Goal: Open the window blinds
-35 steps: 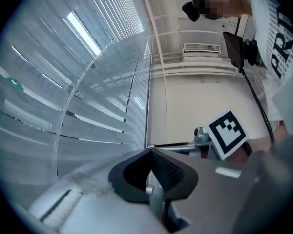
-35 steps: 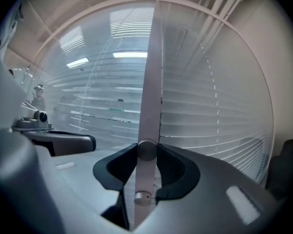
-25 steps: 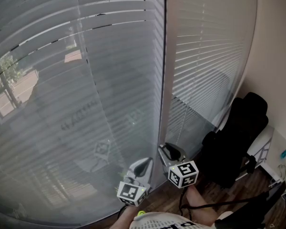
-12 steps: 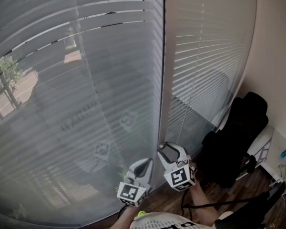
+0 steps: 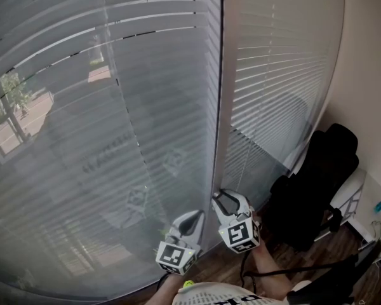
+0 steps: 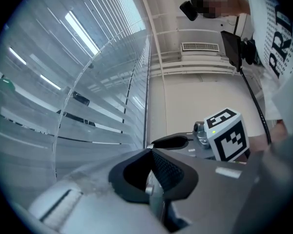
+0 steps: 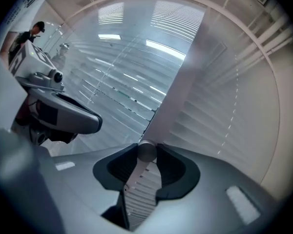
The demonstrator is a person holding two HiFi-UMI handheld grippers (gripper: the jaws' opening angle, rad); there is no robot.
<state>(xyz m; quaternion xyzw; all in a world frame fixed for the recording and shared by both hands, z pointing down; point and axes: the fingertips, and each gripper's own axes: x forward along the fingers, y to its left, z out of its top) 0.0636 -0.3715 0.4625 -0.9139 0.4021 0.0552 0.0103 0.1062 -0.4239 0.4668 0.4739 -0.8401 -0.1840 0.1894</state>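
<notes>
Grey slatted blinds (image 5: 114,138) cover the left window pane, and a paler panel (image 5: 273,75) covers the right one. Their slats lie nearly flat shut. A thin dark wand (image 5: 218,107) hangs between the panels down to my right gripper (image 5: 226,202). In the right gripper view the wand's round grey end (image 7: 146,151) sits between the pads (image 7: 173,172) of the right gripper (image 7: 146,155). Its jaws have just been closing and press on the wand. My left gripper (image 5: 189,222) stands beside it, close to the slats, shut with nothing in it (image 6: 150,152).
A black chair or bag (image 5: 311,189) stands low on the right against the beige wall (image 5: 368,75). Dark wooden floor (image 5: 228,269) shows below the grippers. A white shelf edge (image 5: 362,196) is at the far right.
My right gripper has rolled about its own line, and its marker cube now tilts to a different face. The left gripper has stayed still. The slats look much the same.
</notes>
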